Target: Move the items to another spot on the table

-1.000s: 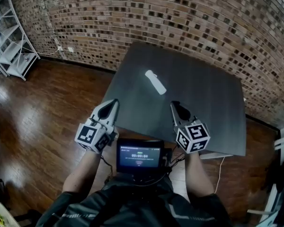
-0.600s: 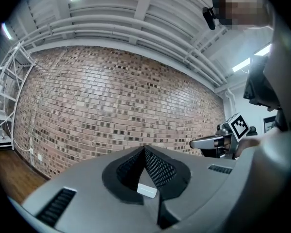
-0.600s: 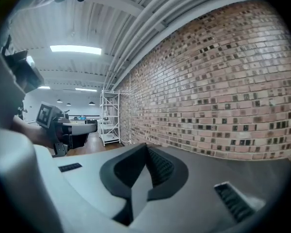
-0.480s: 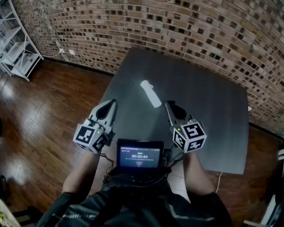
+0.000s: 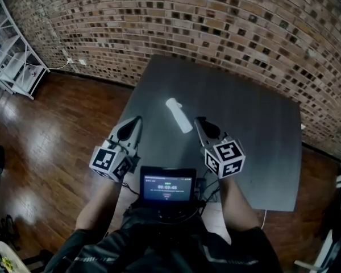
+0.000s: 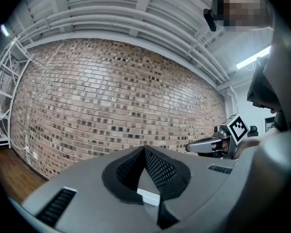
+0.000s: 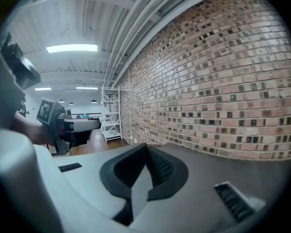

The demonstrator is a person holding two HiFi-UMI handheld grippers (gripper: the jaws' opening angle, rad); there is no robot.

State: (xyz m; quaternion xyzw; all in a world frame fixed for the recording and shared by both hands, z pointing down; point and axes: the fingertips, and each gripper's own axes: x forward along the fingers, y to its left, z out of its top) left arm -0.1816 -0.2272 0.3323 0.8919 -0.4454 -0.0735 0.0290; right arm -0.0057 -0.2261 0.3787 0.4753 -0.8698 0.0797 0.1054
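White oblong item point(image 5: 178, 115) lies mid-frame on bench point(image 5: 256, 124), nearer right hand-held gripper point(image 5: 199, 120). It is clenched and empty, and so is the left hand-held gripper point(image 5: 137, 120). Advice: open right jaws first, then straddle the item's narrow width.

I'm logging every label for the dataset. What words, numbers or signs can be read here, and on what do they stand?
Chest screen: a line of digits like a timer, too blurred to read.
Marker cubes: black-and-white square patterns, no words.
White item on the table: no print visible.
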